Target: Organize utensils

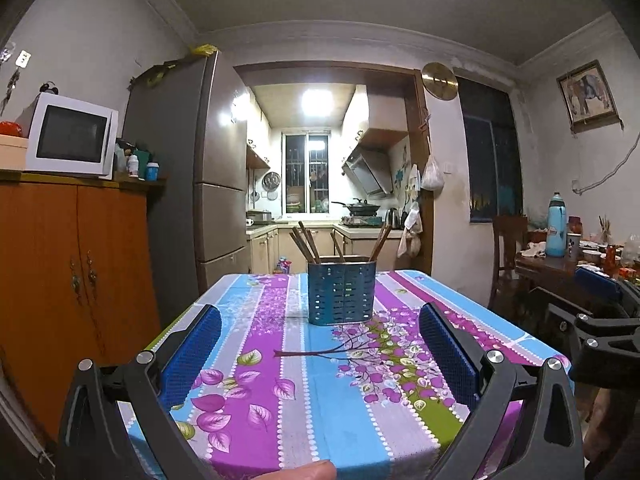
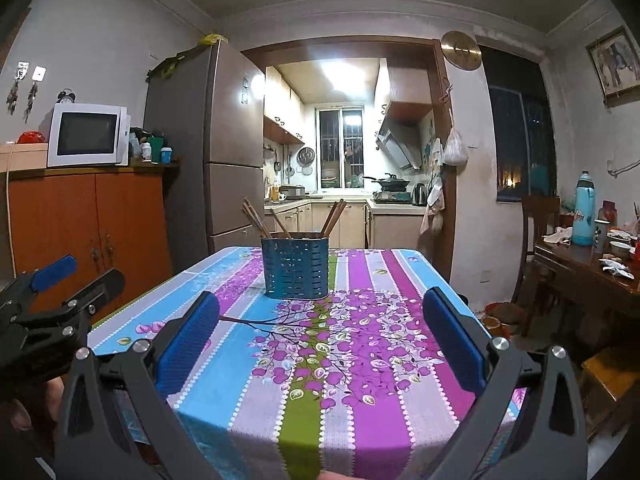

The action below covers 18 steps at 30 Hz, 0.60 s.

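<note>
A blue perforated utensil holder (image 1: 341, 292) (image 2: 295, 268) stands upright on the far middle of the table's floral cloth (image 1: 256, 400) (image 2: 360, 380). Several brown chopsticks (image 1: 308, 242) (image 2: 256, 218) stick out of it, leaning left and right. My left gripper (image 1: 320, 344) is open over the near part of the table, short of the holder, with nothing between its blue pads (image 1: 196, 344). My right gripper (image 2: 320, 336) is also open and empty, level with it and to its right. Each gripper shows at the edge of the other's view: the right gripper (image 1: 600, 300) and the left gripper (image 2: 76, 276).
An orange wooden cabinet (image 1: 80, 264) with a white microwave (image 1: 72, 136) stands left of the table, and a tall fridge (image 1: 208, 168) behind it. On the right is a cluttered dark dining table (image 2: 580, 264) with a blue bottle (image 2: 583, 210) and a chair (image 2: 536, 216).
</note>
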Motion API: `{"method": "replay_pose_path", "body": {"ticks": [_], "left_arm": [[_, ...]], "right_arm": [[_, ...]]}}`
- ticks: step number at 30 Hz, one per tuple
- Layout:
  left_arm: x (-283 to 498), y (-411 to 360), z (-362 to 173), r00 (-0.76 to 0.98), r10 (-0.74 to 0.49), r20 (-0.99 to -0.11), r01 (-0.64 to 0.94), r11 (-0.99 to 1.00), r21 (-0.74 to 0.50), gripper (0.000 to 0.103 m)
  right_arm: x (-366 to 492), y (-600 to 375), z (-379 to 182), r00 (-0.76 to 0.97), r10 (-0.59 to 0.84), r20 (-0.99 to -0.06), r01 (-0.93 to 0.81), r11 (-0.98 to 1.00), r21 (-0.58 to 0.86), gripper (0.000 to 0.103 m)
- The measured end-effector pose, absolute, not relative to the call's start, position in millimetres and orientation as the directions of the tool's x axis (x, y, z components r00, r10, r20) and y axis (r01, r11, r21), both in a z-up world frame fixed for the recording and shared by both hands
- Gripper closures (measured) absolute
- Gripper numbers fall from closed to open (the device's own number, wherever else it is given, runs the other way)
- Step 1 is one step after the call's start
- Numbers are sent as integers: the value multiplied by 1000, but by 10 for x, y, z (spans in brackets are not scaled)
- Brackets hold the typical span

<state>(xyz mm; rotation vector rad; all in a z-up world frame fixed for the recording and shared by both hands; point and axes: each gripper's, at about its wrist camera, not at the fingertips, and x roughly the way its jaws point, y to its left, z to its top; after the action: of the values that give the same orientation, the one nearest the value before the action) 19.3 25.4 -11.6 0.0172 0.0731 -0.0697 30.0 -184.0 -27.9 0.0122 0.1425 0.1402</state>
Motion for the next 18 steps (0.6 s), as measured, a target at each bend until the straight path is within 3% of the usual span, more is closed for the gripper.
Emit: {"method": "replay_pose_path", "body": {"ticks": [18], "left_arm": [[127, 195, -89, 995, -75, -67, 77, 997, 26, 5]], "right_arm": [[192, -1832, -278, 979, 157, -131, -155, 988, 25, 5]]}}
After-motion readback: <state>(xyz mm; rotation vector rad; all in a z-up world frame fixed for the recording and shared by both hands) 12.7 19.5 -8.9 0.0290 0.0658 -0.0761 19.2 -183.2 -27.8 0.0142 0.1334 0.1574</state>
